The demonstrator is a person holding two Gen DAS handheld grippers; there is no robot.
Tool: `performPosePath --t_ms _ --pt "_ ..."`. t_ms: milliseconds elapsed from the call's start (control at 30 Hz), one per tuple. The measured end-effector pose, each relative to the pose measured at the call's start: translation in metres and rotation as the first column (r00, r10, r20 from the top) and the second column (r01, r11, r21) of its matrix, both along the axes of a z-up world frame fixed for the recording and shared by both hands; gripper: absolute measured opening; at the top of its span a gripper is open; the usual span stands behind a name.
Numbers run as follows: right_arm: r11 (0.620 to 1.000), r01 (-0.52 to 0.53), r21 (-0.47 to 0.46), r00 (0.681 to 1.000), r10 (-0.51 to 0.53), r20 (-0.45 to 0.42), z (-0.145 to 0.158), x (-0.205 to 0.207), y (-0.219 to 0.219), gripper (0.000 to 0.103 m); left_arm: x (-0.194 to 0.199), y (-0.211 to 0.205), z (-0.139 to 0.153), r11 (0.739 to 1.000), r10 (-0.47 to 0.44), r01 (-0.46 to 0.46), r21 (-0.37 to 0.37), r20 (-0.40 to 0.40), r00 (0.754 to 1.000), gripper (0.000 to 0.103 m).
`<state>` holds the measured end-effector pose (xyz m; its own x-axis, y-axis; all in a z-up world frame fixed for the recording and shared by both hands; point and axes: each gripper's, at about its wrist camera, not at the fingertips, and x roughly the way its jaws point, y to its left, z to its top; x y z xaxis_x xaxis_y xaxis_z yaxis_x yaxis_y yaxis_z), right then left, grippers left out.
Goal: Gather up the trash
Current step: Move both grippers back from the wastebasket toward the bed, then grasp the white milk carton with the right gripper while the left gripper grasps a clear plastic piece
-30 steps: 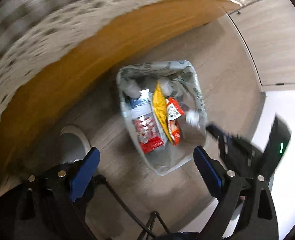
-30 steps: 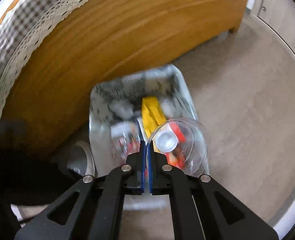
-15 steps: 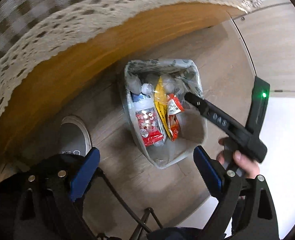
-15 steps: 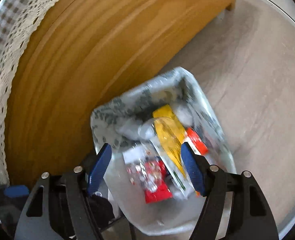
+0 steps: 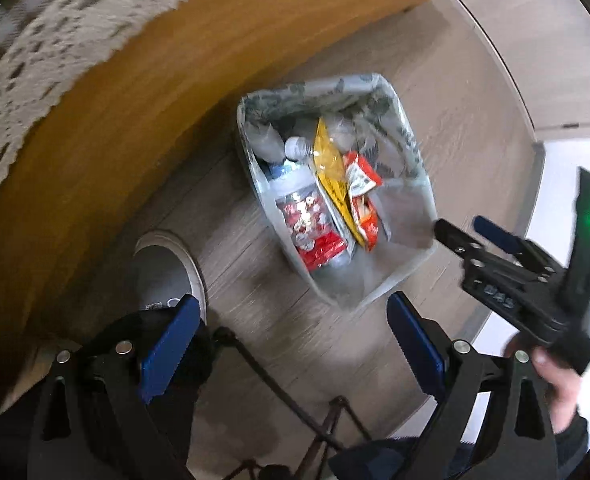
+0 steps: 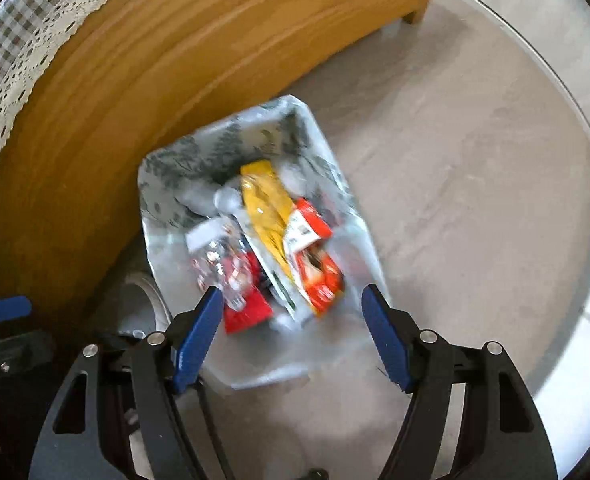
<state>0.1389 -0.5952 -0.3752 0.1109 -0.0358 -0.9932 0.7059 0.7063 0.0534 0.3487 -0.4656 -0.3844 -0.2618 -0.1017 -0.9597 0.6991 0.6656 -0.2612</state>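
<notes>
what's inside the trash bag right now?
The trash bag holds a yellow wrapper, a red-orange packet, a red-and-clear packet and a bottle cap. Anything beneath them is covered.

Motion blur smears the wrappers (image 6: 291, 248) in the trash bag (image 6: 359, 216); a shoe (image 5: 167, 268) sits half-hidden behind the left hand-held gripper (image 5: 283, 344).

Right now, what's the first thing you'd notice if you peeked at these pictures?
The trash bag on the floor jumps out first, stuffed with a bright yellow wrapper, a red-and-orange wrapper and a red-labelled bottle. It sits right beside a big wooden cabinet draped with a lacy checked cloth. The right gripper hangs open above the bag.
</notes>
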Motion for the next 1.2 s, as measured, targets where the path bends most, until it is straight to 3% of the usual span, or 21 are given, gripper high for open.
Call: performPosePath --t_ms 67,167,267,467,600,667,833,933,1000,1033,1133,1200 --pt "1.000 -0.001 -0.015 1.000 0.000 -0.010 0.009 -0.008 0.001 0.069 -0.001 0.000 0.003 1.000 -0.015 0.015 -0.005 0.030 0.999 0.092" --pt "0.998 -0.031 -0.059 0.999 0.028 -0.040 0.027 -0.019 0.010 0.069 0.006 0.001 0.023 0.999 -0.005 0.011 -0.043 0.137 0.991 0.092" --pt "0.992 -0.053 -0.119 0.997 0.047 -0.056 0.047 -0.028 0.017 0.069 0.011 0.005 0.062 0.985 0.009 0.018 -0.170 0.157 0.988 0.092" --pt "0.974 -0.048 -0.221 0.999 0.049 0.000 0.105 -0.022 0.021 0.069 0.022 0.047 0.162 0.925 0.037 0.069 -0.373 0.270 0.962 0.092" --pt "0.953 -0.055 -0.297 0.994 0.081 0.076 0.150 0.009 0.029 0.069 0.047 0.106 0.216 0.874 0.141 0.026 -0.485 0.306 0.942 0.092" --pt "0.946 -0.061 -0.317 0.986 0.107 0.128 0.172 0.031 0.035 0.069 0.064 0.145 0.238 0.856 0.208 -0.006 -0.518 0.333 0.920 0.092" --pt "0.931 -0.129 -0.343 0.944 0.221 0.245 0.215 0.104 0.071 0.069 0.121 0.248 0.270 0.823 0.394 -0.132 -0.552 0.389 0.832 0.092" --pt "0.910 -0.217 -0.354 0.905 0.324 0.277 0.229 0.155 0.106 0.069 0.156 0.312 0.280 0.788 0.522 -0.250 -0.562 0.397 0.755 0.092" --pt "0.884 -0.291 -0.365 0.866 0.406 0.293 0.237 0.192 0.134 0.069 0.177 0.352 0.285 0.754 0.591 -0.310 -0.579 0.394 0.704 0.092" --pt "0.868 -0.326 -0.375 0.846 0.445 0.295 0.240 0.208 0.146 0.069 0.189 0.378 0.286 0.730 0.635 -0.354 -0.585 0.391 0.666 0.092" --pt "0.782 -0.452 -0.429 0.759 0.590 0.275 0.247 0.256 0.187 0.069 0.209 0.425 0.286 0.685 0.704 -0.424 -0.592 0.391 0.592 0.092" --pt "0.677 -0.555 -0.484 0.655 0.714 0.247 0.257 0.291 0.215 0.069 0.225 0.463 0.281 0.665 0.736 -0.471 -0.580 0.404 0.543 0.092"
